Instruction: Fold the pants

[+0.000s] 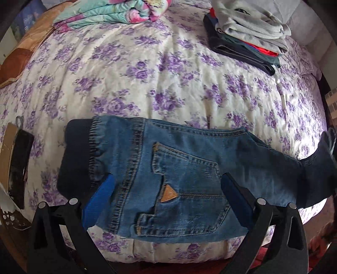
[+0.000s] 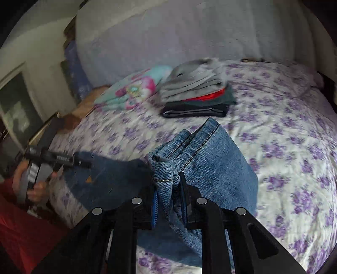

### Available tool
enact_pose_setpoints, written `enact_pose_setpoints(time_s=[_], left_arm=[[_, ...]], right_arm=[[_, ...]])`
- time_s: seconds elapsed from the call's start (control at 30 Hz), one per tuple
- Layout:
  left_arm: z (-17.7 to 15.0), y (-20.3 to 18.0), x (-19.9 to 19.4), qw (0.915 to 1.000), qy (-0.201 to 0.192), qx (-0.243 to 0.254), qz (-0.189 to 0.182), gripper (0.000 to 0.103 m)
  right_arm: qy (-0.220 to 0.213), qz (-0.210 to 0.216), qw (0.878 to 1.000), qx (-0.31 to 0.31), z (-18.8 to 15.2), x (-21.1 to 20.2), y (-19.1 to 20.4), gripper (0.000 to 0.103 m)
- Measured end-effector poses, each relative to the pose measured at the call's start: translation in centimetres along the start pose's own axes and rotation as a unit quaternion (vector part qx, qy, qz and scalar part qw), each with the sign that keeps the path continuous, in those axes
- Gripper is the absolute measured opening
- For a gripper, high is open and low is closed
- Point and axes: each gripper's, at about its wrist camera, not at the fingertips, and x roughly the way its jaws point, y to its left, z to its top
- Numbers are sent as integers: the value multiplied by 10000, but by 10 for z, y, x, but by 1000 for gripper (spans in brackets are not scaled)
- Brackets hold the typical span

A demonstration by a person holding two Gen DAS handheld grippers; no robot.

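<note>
Blue jeans (image 1: 181, 168) lie across the near edge of the bed, dark waistband to the left, back pocket with a tan triangle patch facing up. My left gripper (image 1: 168, 200) is open, its blue pads spread over the seat of the jeans. My right gripper (image 2: 168, 202) is shut on the bunched leg hems of the jeans (image 2: 202, 164) and holds them lifted above the bed. In the left wrist view the leg end rises at the far right (image 1: 320, 160). The left gripper (image 2: 63, 161) also shows at the left of the right wrist view.
The bed has a white cover with purple flowers (image 1: 168, 73). A stack of folded clothes (image 1: 248, 31) sits at the back right, also in the right wrist view (image 2: 195, 97). A folded pastel blanket (image 1: 109, 12) lies at the back. A dark flat object (image 1: 16, 168) lies at the left edge.
</note>
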Motion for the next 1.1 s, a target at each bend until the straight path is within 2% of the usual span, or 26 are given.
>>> enact_pose_setpoints(time_s=[0.1,0.13,0.2,0.3,0.33,0.4,0.43,0.47,0.53,0.57,0.63,0.7,0.73,0.77,0.8,0.83,0.9,0.97,1.03,1.1], left_arm=[[-7,27,-3,9996,-22,-293,20,98],[-10,36,-4,9992,-19,-404,7,98],[-15,49,-6,9984,-42,-563,-41,98],[-22,61,-10,9977,-104,-666,25,98],[-25,63,-11,9976,-121,-688,22,98],[-30,68,-15,9971,-141,-746,-40,98],[-33,70,-17,9969,-150,-771,-76,98],[-35,72,-19,9967,-160,-789,-92,98],[-42,78,-24,9963,-199,-833,-114,98],[-45,80,-25,9960,-208,-863,-120,98],[-52,88,-26,9948,-203,-984,-178,98],[-59,95,-22,9931,-135,-1133,-287,98],[-62,99,-18,9919,-62,-1222,-343,98],[-65,102,-13,9906,14,-1308,-405,98],[-67,105,-8,9892,68,-1385,-470,98],[-69,106,-4,9880,95,-1452,-516,98],[-69,111,5,9852,112,-1607,-580,98],[-66,117,14,9815,81,-1783,-694,98],[-61,127,24,9748,18,-2059,-857,98],[-54,134,33,9685,-14,-2266,-1033,98]], right_arm=[[880,568,9940,-326,-21,45,25,18],[1101,561,9913,-451,-33,54,33,18],[1357,619,9877,-475,-47,70,32,18],[1526,756,9849,-311,-49,70,30,18],[1667,844,9819,-319,-47,70,30,22],[1895,1119,9749,-350,-43,66,30,41],[1964,1233,9723,-309,-37,63,30,55],[1893,1311,9728,-258,-30,55,30,56],[1419,1552,9776,-55,-13,33,26,55],[1172,1452,9824,68,-6,25,21,54],[937,760,9927,96,0,26,14,54],[1006,84,9948,-105,-7,45,11,54],[1257,-209,9915,-246,-15,62,12,54],[1708,-540,9823,-553,-29,86,16,56],[1798,-785,9757,-972,-40,98,24,57],[1550,-970,9750,-1264,-44,97,32,58],[1609,-1104,9731,-1227,-42,96,36,58],[1596,-883,9789,-921,-35,85,29,58],[1232,-665,9883,-602,-27,67,24,58],[1073,-585,9914,-473,-23,60,24,66]])
